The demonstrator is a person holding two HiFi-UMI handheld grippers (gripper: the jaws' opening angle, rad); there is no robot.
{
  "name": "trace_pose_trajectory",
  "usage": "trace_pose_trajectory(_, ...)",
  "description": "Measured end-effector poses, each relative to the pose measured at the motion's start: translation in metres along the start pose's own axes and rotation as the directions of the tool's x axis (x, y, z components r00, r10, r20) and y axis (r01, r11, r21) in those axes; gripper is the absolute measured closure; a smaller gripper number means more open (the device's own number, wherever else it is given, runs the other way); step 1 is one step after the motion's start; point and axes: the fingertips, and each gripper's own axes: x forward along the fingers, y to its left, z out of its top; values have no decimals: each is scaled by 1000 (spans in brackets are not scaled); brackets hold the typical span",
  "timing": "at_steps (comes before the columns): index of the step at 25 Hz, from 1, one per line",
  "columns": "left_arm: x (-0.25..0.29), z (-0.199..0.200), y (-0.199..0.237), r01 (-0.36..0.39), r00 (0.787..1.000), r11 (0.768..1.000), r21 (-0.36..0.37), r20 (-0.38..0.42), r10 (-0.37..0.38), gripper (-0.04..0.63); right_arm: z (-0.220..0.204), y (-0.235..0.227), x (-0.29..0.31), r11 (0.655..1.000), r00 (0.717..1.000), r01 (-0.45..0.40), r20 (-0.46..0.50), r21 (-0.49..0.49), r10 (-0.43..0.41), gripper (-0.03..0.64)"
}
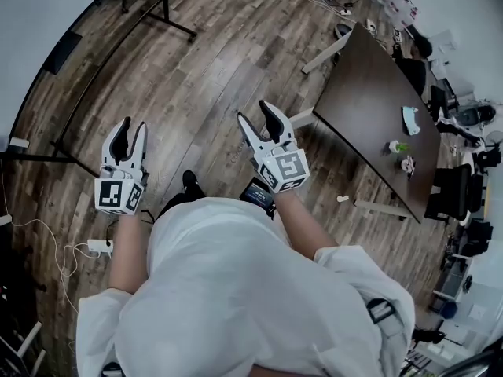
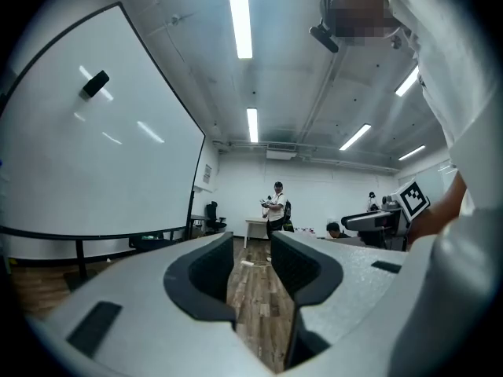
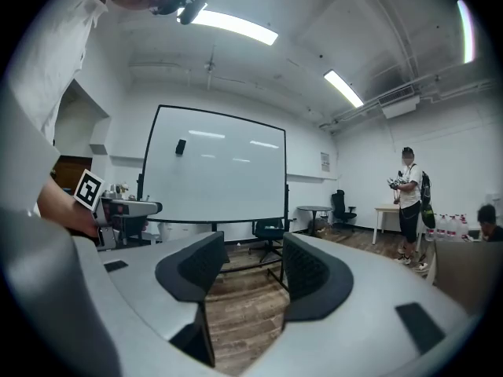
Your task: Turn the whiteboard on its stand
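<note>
The approach step is judged to be in hand: the large white rectangular whiteboard with a thin black frame (image 3: 212,171) has not yet been reached, and nothing has been gripped. In the right gripper view the board is seen upright at the centre of the frame, well apart from the jaws, with a small black block (image 3: 181,146) stuck near its upper left. In the left gripper view it fills the left side of the frame (image 2: 94,155), closer and seen at a slant. In the head view its black metal stand (image 1: 167,16) is seen as thin bars on the brown wooden plank floor (image 1: 220,69) at the upper left, ahead of both grippers. The left gripper (image 1: 132,132), grey with black pads and a marker cube, is held out at the left of centre. Its jaws are set moderately apart, and only floor is seen between them in its own view (image 2: 251,250). The right gripper (image 1: 257,120), of the same make, is held out at the centre. Its jaws are likewise parted to a middling width and are empty and touching nothing (image 3: 253,258). A dark brown rectangular table (image 1: 377,108) lies at the right of the head view, away from the board. The next move is judged to call for both grippers to be carried to the board's frame, one at each side edge, so that the panel can be swung on its stand. The pivot itself cannot be made out.
</note>
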Motion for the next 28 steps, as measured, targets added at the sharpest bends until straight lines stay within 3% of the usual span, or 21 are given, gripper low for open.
trace_pose_trajectory(6,39,-19,87,-45,999,998,-51,-10,45,463,20,-2,84,999,1000,-15,1,-46,15,383)
trace_pose_trajectory(13,70,-21,113,-41,999,994,-105,18,43,463,31,-16,128,998,1000,-8,-7,-67,7,383)
trace_pose_trajectory(17,105,-29,128,-26,1000,995,-94,1,27,463,22,-35,155,999,1000,-5,6,-49,5,383)
trace_pose_trajectory(22,163,-16,143,-45,999,997,-65,1,45,463,15,-87,179,1000,1000,1,21,-18,0,383)
trace_pose_trajectory(28,253,-3,169,-72,997,997,-41,-15,71,463,20,-168,256,1000,999,-12,44,22,11,383)
